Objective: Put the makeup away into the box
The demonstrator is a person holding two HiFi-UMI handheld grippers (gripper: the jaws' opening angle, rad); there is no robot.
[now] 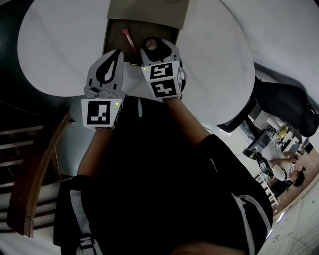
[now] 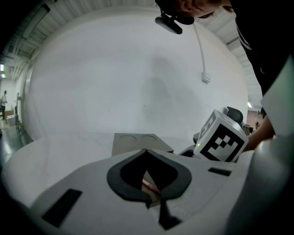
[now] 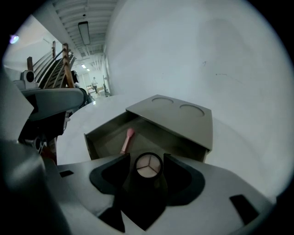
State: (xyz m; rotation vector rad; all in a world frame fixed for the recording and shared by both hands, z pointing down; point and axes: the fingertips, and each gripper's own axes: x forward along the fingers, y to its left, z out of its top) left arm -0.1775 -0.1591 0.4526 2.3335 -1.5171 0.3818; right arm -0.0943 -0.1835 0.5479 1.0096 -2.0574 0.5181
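Note:
A grey box (image 1: 149,12) stands on the round white table (image 1: 214,74), its drawer (image 3: 105,137) pulled out toward me. A pink brush (image 3: 127,140) lies in the drawer. My right gripper (image 3: 148,158) points down over the drawer's front, a round black compact (image 3: 148,165) with three pale powder sections standing between its jaws. The jaws stand wide and I see thin gaps beside the compact. In the head view the compact (image 1: 151,44) shows at the right gripper (image 1: 158,42) tips. My left gripper (image 1: 117,51) hovers just left of the drawer, tips together; through its hollow (image 2: 147,183) a pink streak shows.
A wooden stair rail (image 1: 35,164) runs along the left below the table. A black chair (image 1: 284,104) sits past the table's right edge, with a person (image 1: 286,169) and furniture farther off. The box's closed lid (image 3: 183,117) has two round dimples.

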